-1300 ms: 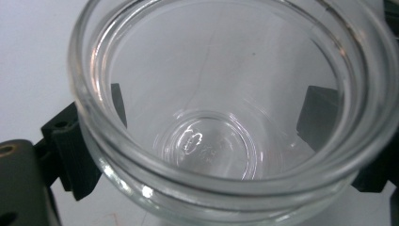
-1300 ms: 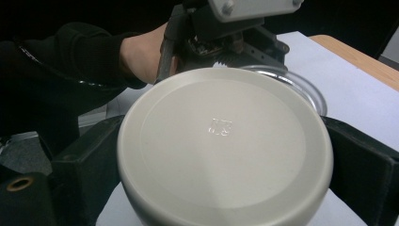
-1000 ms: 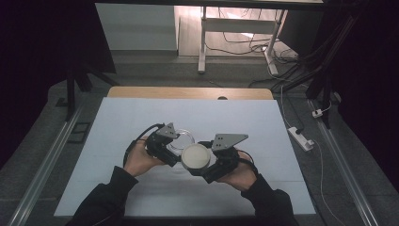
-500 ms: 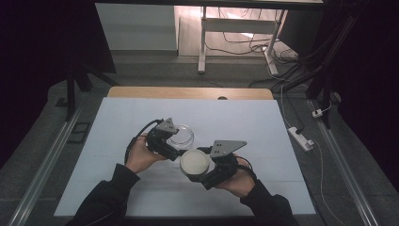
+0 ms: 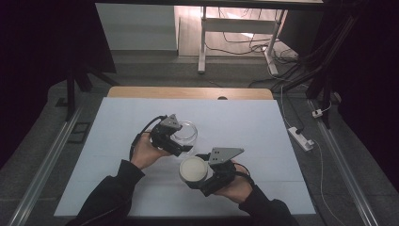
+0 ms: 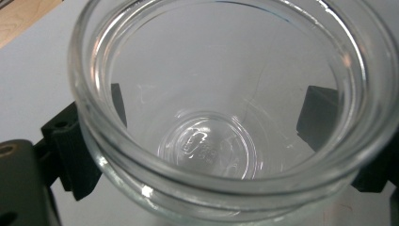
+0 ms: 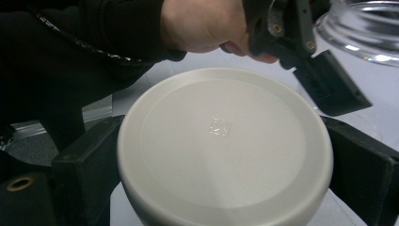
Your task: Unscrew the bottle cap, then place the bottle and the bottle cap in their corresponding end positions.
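On your left, your left hand-held gripper [image 5: 181, 141] is pinching the clear glass jar [image 5: 184, 133]: in the left gripper view its two black jaws press against opposite sides of the jar's wall [image 6: 226, 141], one at either edge of that picture. The jar is open at the top, mouth up, and you look straight down through it to the embossed round base. In the high view it sits over the white sheet [image 5: 244, 122] that covers the desk [image 5: 188, 92], a little left of the middle; whether its base touches the sheet or hangs just above it, you cannot tell from here.

Moving right, your right hand-held gripper [image 5: 197, 175] holds the white round lid [image 5: 193, 169], nearer to you than the jar and just to its right. In the right gripper view the lid [image 7: 226, 146] lies flat between the two jaws, top face up with a small embossed mark at its centre, and both jaws are closed against its rim. Lid and jar are near each other but apart. Beyond the lid in that view you see your left hand [image 7: 202, 26] and the jar's rim [image 7: 362, 33] at the upper right.
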`<state>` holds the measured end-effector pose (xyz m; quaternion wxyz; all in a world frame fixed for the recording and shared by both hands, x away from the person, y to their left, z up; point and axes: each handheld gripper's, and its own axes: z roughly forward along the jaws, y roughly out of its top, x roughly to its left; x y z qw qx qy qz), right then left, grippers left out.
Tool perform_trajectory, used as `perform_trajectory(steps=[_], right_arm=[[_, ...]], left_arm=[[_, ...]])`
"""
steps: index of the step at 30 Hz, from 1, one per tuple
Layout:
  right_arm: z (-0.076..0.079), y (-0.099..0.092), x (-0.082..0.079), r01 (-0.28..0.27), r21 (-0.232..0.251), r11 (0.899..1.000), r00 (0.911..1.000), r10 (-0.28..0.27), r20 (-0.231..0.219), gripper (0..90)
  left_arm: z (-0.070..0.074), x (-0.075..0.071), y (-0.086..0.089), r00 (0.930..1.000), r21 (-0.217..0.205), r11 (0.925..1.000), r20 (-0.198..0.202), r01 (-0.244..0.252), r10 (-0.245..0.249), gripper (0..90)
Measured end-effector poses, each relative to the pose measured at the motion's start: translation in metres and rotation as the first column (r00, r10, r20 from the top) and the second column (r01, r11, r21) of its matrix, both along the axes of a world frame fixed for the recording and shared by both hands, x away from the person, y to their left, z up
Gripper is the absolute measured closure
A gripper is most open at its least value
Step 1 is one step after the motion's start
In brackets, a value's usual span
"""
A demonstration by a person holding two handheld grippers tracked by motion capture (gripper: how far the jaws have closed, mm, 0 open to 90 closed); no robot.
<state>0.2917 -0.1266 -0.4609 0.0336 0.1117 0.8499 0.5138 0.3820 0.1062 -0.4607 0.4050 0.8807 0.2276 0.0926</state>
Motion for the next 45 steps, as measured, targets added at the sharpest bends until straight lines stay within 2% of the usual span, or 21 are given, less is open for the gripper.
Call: perform_trajectory(steps=[13, 26, 32, 45], right_arm=[[-0.011, 0.002, -0.004, 0.023, -0.023, 0.999, 0.999, -0.022, 0.04, 7.3], [-0.029, 0.004, 0.002, 0.054, -0.062, 0.997, 0.9979, -0.051, 0.04, 7.3], [-0.034, 0.005, 0.006, 0.061, -0.076, 0.995, 0.9976, -0.059, 0.035, 7.3], [-0.056, 0.012, 0.014, 0.07, -0.153, 0.986, 0.9975, -0.068, 0.016, 7.2]], left_arm=[[-0.001, 0.012, -0.005, 0.9997, -0.016, 0.9997, 0.015, -0.021, 0.021, 7.5], [-0.008, 0.027, -0.013, 0.9993, -0.014, 0.9993, 0.015, -0.034, 0.035, 7.5], [-0.013, 0.033, -0.016, 0.9984, -0.023, 0.9982, 0.011, -0.056, 0.056, 7.5], [-0.026, 0.047, -0.018, 0.9967, -0.014, 0.9966, 0.003, -0.081, 0.081, 7.5]])
